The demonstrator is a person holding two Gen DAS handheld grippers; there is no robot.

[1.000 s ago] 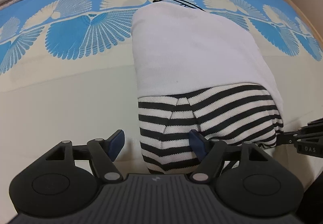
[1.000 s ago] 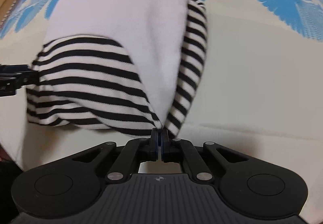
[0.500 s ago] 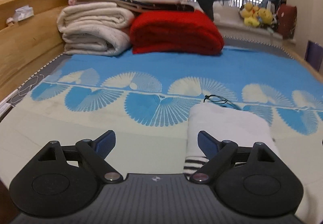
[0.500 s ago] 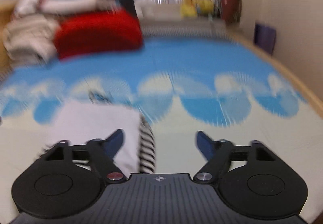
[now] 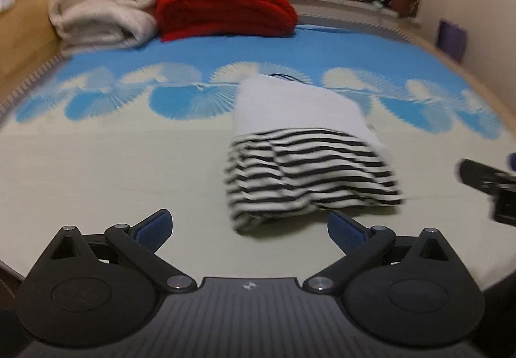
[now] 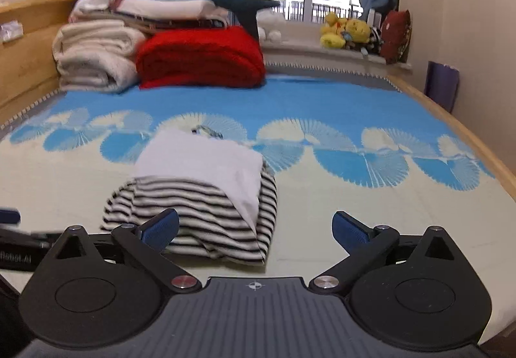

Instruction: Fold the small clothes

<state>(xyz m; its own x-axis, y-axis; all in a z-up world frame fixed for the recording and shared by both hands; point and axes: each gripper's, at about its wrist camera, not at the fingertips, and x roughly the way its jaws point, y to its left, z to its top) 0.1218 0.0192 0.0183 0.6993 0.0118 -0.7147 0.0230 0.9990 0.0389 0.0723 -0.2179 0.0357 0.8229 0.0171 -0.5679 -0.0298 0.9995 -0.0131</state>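
Folded garment, white panel over black-and-white stripes, lies on the bed cover ahead of both tools. Left gripper: jaws opening wide, nothing between them; garment ahead and slightly right. Right gripper: jaws likewise opening, empty; garment ahead and left, partly behind its left finger. Judged step: release and inspection; any next fold should pinch a striped corner cleanly, both layers together. Lettering on the other tool, at far left of the right view, is too blurred to read.

Both grippers tilt downward, side by side. The left gripper has its jaws opening wide, nothing between them. The right gripper likewise spreads its jaws, gripping nothing.
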